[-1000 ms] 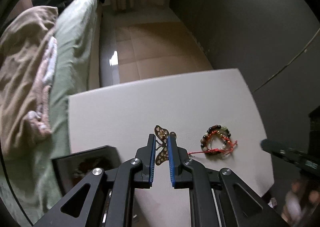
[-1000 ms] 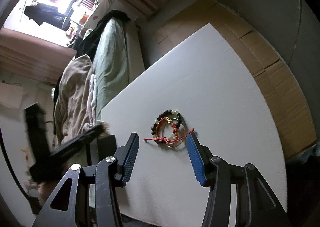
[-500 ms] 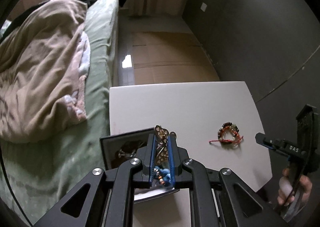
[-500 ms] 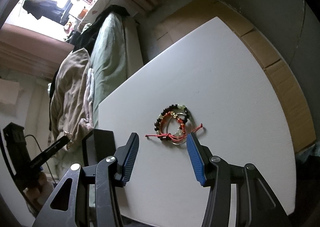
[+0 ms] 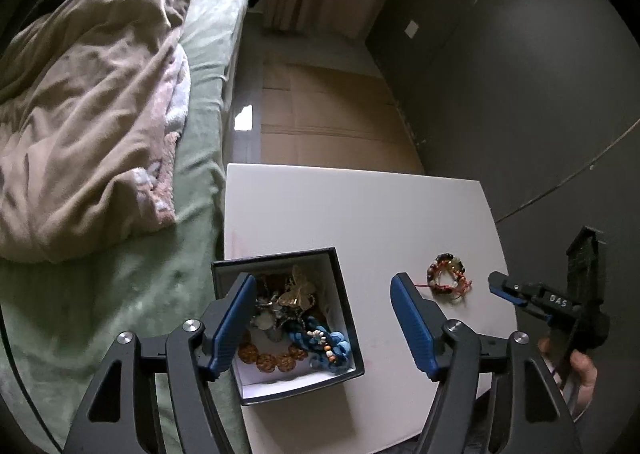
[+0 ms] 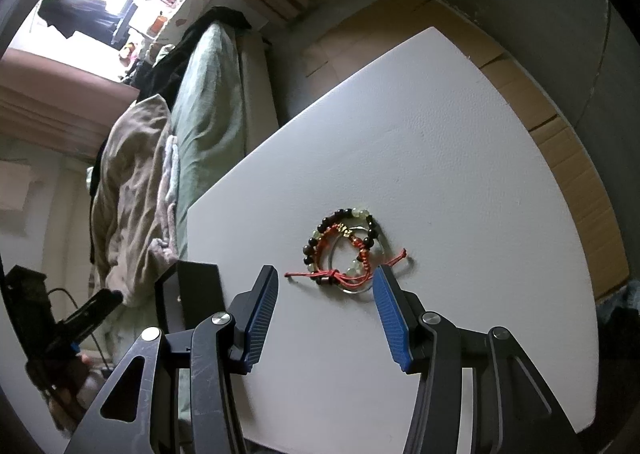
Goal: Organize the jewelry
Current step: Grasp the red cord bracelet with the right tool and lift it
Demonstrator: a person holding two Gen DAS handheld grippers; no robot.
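Bracelets (image 6: 347,250) lie just ahead of right gripper's (image 6: 326,304) wide-spread, empty fingers (image 6: 389,320).

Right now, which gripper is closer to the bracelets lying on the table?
The right gripper: its open fingers frame the bracelets. The left gripper hangs open over the jewelry box beside them.

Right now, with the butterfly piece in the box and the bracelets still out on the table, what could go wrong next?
1. The bracelet pile is several loops tangled with a red cord; the open right gripper may pinch only one strand, so the rest dangles or drops.
2. The jewelry box sits at the white table's edge beside the bed; a nudge from the open left gripper could tip it off.
3. The gold butterfly rests loosely on top and might slide out.
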